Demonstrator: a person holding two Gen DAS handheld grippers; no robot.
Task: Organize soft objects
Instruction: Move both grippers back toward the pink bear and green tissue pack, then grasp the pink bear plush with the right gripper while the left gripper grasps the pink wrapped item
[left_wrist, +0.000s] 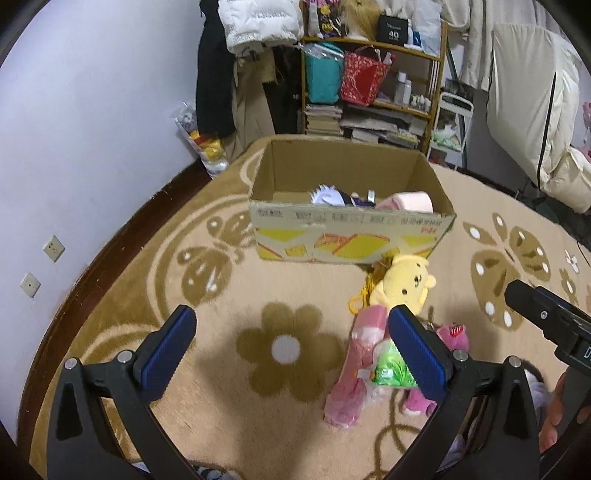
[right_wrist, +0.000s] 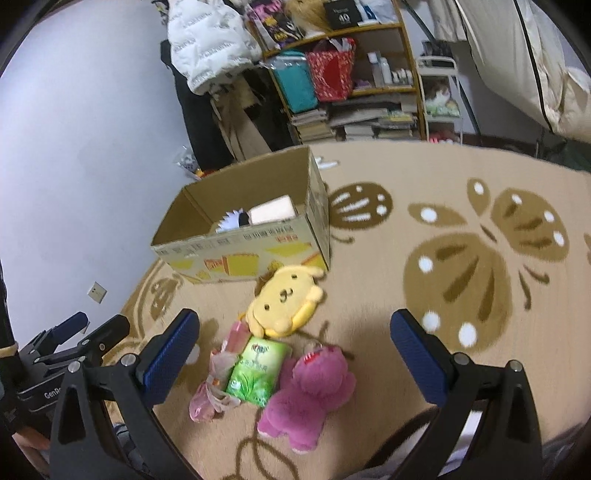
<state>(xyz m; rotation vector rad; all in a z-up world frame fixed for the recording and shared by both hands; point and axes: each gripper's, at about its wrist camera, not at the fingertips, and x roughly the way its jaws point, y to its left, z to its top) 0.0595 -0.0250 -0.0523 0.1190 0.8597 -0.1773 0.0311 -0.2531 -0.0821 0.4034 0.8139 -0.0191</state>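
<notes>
An open cardboard box (left_wrist: 351, 236) (right_wrist: 243, 254) stands on the carpet and holds a white-haired doll (left_wrist: 327, 195) and a pink soft item (left_wrist: 408, 201). In front of it lie a yellow plush dog (left_wrist: 402, 286) (right_wrist: 284, 301), a pink bagged item (left_wrist: 354, 365) (right_wrist: 212, 384), a green tissue pack (left_wrist: 391, 369) (right_wrist: 256, 373) and a magenta plush bear (right_wrist: 310, 395) (left_wrist: 452, 334). My left gripper (left_wrist: 291, 347) is open and empty, left of the pile. My right gripper (right_wrist: 295, 350) is open and empty, above the pile.
A beige carpet (left_wrist: 288, 347) with brown butterflies and flowers covers the floor. A shelf (left_wrist: 373, 81) with bags and books, hanging coats (left_wrist: 258, 22) and a bag of toys (left_wrist: 207, 147) stand behind the box. The wall (left_wrist: 92, 110) is on the left.
</notes>
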